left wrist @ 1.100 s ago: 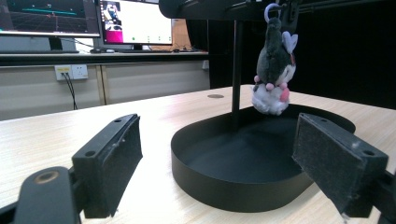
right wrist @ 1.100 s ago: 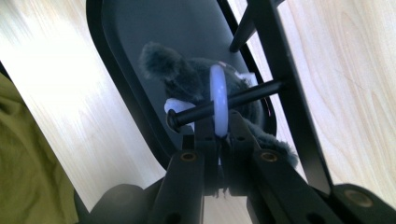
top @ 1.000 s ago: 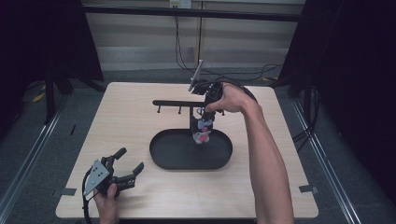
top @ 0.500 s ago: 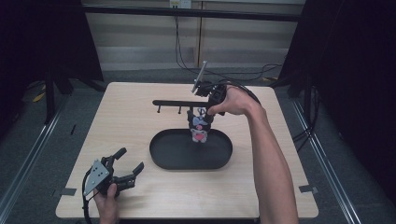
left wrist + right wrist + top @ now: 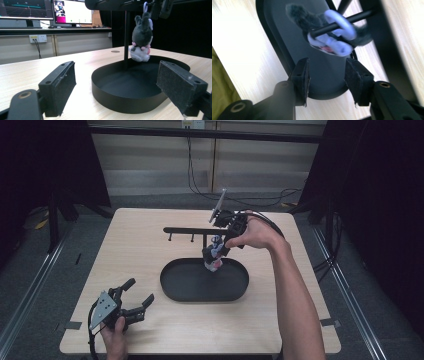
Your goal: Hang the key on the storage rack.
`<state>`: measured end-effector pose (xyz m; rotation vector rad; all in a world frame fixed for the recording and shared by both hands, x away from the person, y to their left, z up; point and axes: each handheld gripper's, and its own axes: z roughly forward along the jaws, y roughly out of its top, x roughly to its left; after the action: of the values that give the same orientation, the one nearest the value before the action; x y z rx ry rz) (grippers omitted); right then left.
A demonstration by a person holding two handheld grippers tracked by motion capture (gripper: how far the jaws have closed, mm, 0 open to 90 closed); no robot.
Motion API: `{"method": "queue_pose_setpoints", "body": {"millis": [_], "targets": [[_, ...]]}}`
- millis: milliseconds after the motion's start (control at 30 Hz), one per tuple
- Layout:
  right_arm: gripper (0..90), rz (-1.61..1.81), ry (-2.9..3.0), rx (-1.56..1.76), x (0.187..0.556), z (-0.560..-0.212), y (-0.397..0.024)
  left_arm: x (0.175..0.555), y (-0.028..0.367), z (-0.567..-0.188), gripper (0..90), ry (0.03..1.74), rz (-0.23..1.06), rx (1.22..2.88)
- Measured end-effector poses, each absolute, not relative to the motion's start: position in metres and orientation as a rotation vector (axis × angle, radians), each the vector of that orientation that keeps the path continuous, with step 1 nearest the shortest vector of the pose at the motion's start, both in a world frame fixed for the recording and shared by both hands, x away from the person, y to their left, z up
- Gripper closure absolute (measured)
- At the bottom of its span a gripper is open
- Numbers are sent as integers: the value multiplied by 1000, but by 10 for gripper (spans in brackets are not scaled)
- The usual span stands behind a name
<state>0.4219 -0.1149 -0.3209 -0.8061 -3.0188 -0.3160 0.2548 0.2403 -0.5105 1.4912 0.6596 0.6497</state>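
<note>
A grey and white plush toy [image 5: 214, 257] hangs by its pale blue ring [image 5: 340, 25] from a peg of the black rack [image 5: 186, 230], over the far side of the black oval tray [image 5: 170, 292]. My right gripper [image 5: 217, 244] sits just above the toy and points down at it. Its jaws have just been opening; in the right gripper view the right gripper [image 5: 327, 72] stands open, short of the toy [image 5: 322, 27], with nothing between the pads. My left gripper [image 5: 140, 291] rests open at the table's front left, facing the tray [image 5: 112, 92] and the hanging toy [image 5: 142, 37].
The rack's upright post [image 5: 127, 37] rises from the tray's far side, and two more pegs [image 5: 181, 238] hang from its bar to the left. Beyond the table stand monitors [image 5: 72, 11] and a wall with cables.
The right gripper's jaws have spread apart and let go of the toy, which now hangs from the rack peg. The right hand drew back slightly. The left gripper has not moved.
</note>
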Motion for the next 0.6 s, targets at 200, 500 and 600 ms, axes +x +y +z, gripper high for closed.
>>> {"method": "queue_pose_setpoints", "body": {"millis": [200,500,600], "targets": [[396,-403,-3018,-839,412,-325,-116,255,240,-511,152,657,652,1486],[342,-601,-2986,-853,392,-326,-121,255,240,-510,152,657,650,1492],[340,-658,-2986,-848,386,-326,-123,255,240,-511,153,657,649,1491]]}}
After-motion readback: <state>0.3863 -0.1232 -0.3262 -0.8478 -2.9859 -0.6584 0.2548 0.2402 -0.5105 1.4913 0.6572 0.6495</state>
